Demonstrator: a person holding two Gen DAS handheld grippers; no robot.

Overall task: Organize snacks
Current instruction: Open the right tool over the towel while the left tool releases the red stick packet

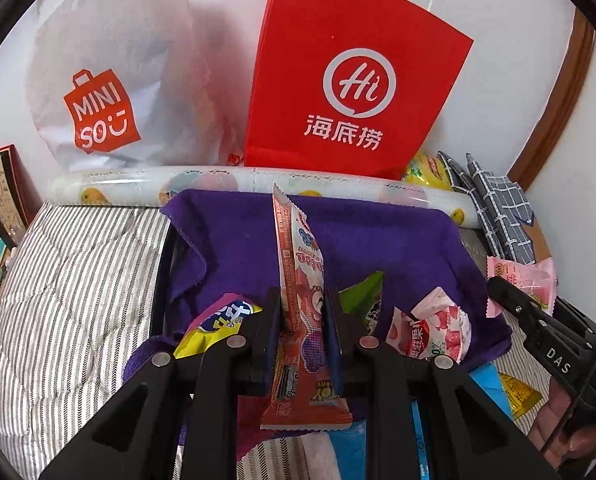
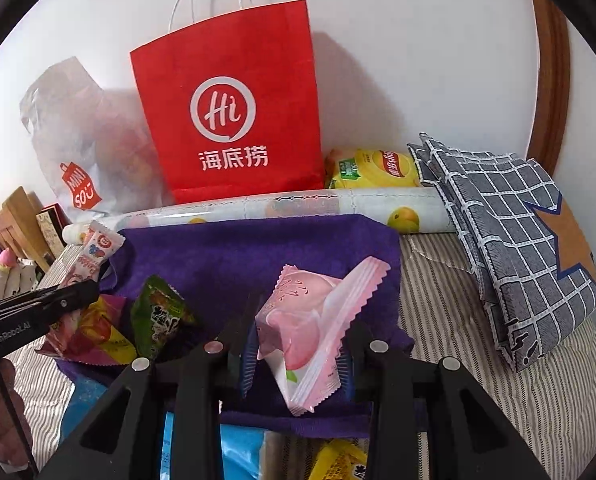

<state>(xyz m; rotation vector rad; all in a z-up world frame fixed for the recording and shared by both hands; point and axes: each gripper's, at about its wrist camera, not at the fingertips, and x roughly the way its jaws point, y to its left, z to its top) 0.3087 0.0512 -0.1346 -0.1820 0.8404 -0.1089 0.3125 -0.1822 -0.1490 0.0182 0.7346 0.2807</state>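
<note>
While your left gripper (image 1: 302,320) clamps the red candy stick pack (image 1: 301,280) and your right gripper (image 2: 298,354) the pink peach pastry (image 2: 298,320) above the purple towel (image 1: 377,236), both look light, crinkly, slippery; grip mid-body, gently.

Ahead of your left fingers (image 1: 274,320) the purple towel (image 1: 377,232) lies bare up to the paper roll (image 1: 226,180); the red bag (image 1: 349,80) walls beyond it. Packets crowd both sides. Right of your right fingers (image 2: 353,348), striped bedding (image 2: 449,304) is open up to the checked cloth bag (image 2: 517,248).
</note>
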